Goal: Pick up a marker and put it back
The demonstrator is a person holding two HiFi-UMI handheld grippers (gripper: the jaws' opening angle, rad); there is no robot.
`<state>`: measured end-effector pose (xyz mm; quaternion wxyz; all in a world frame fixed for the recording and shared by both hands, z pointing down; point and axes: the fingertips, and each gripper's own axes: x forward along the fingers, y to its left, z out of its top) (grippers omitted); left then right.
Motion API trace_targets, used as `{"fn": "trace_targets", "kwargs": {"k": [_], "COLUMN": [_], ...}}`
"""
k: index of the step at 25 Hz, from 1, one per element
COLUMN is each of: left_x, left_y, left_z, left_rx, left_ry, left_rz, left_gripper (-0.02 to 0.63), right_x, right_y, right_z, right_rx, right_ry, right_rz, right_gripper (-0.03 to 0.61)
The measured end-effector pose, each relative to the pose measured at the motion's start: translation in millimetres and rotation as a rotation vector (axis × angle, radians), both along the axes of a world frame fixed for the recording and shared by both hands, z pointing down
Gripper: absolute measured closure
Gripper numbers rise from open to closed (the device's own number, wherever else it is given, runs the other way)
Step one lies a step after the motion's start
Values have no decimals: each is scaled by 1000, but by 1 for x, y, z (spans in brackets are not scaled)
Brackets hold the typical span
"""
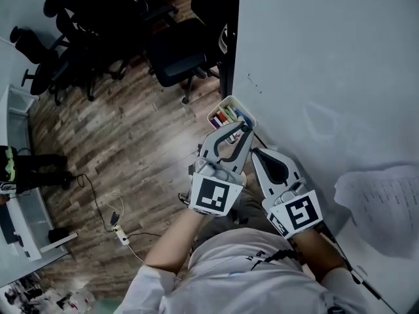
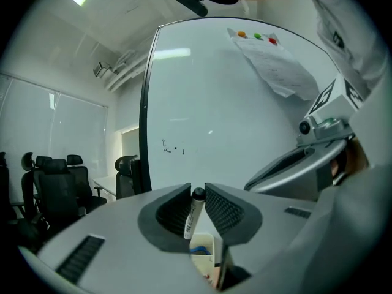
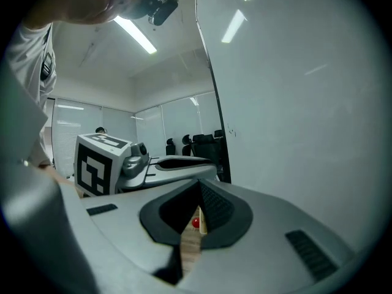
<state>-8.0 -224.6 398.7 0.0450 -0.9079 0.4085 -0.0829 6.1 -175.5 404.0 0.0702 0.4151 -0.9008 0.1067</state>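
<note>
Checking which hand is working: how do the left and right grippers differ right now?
The left gripper is clamped on a marker; the right gripper is shut on nothing. The left gripper reaches the tray; the right gripper lies short of it, nearer the whiteboard. Both carry a square-marked cube.

From the head, steeply down along the large white wall-mounted whiteboard (image 1: 327, 64) to the brown wood-plank floor (image 1: 131, 149), close over the left tongs (image 1: 245, 129) and right tongs (image 1: 257, 153). From each tongs, low along its own jaws, hard beside that board. Black swivel office chairs (image 1: 177, 57) shared by all three.
</note>
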Motion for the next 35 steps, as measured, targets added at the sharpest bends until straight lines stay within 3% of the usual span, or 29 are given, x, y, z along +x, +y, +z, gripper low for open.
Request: {"fn": "trace_targets", "kwargs": {"k": [10, 17, 35], "left_x": [9, 20, 8], "left_y": [-16, -4, 33], "left_z": [68, 77, 99], "left_rx": [-68, -26, -85], "left_ry": [-16, -57, -47], "left_rz": [7, 47, 59], "left_gripper": [538, 538, 512], "right_x": [1, 5, -2], "right_y": [-17, -13, 20], "right_z": [35, 41, 36], "right_rx": [-44, -55, -41], "right_ry": [7, 14, 10], "right_rz": [-12, -8, 6], "right_gripper": [565, 565, 565]}}
